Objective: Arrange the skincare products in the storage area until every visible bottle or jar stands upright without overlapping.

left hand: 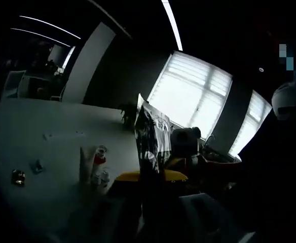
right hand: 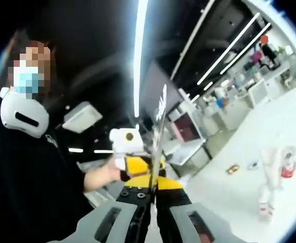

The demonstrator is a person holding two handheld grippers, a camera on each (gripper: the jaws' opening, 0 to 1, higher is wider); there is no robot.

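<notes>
A thin, flat printed sachet (left hand: 150,139) is held in mid-air between the two grippers, well above the white table (left hand: 41,121). In the left gripper view it shows its black-and-white printed face; in the right gripper view it appears edge-on as a narrow upright sliver (right hand: 158,136).

The right gripper (right hand: 152,195) has its jaws together on the lower edge of the sachet, yellow pads pressed against either side. The left gripper (left hand: 153,177) sits in deep shadow; yellow pads flank the sachet's base, but whether its jaws are actually closed on it cannot be told. In the right gripper view the left gripper (right hand: 138,164) shows just beyond the sachet, with the person's hand (right hand: 100,177) behind it.

Handling judgement: the sachet looks light, pliable and glossy, so likely slippery; it will bend rather than stand unaided. The sealed edge is the soundest hold, since a pinch on the filled middle may squeeze the contents.

On the table, a white squeeze tube (left hand: 85,164) stands upright just beside a small bottle with a red cap (left hand: 100,158) and a low clear jar (left hand: 103,177). Farther off lie a small dark jar (left hand: 18,177) and a small flat packet (left hand: 37,166), apart from the group. Bright windows with blinds (left hand: 191,93) stand behind the table.
</notes>
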